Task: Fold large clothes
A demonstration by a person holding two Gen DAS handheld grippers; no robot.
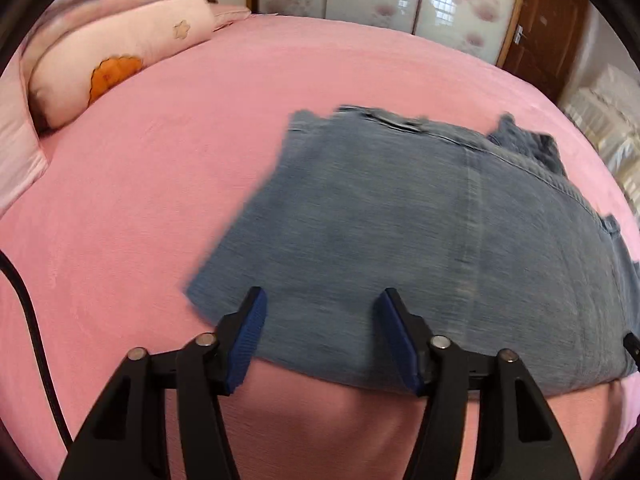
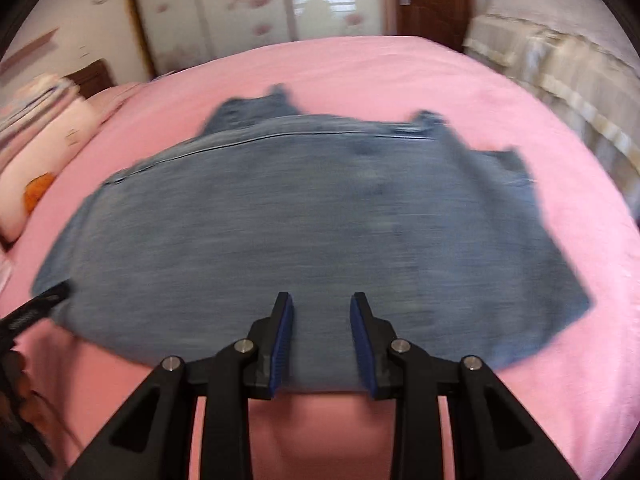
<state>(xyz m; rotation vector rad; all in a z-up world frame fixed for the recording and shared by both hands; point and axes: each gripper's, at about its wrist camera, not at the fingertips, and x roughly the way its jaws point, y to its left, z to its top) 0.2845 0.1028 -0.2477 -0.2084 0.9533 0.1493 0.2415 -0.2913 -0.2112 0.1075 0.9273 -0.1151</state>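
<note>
On the pink bed lies folded denim: heavy, limp, we judge. Our left gripper and right gripper gape empty above its near edge, where we'd pinch.

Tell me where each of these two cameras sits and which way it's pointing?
Left wrist view: sits on the left gripper, looking forward along its open fingers over the near left part of the folded jeans toward a pillow.
Right wrist view: sits on the right gripper, fingers open, facing the jeans' near edge squarely; the other gripper's tip pokes in at left.
Shared: the jeans, pink bed, wardrobe doors, wooden door.
</note>
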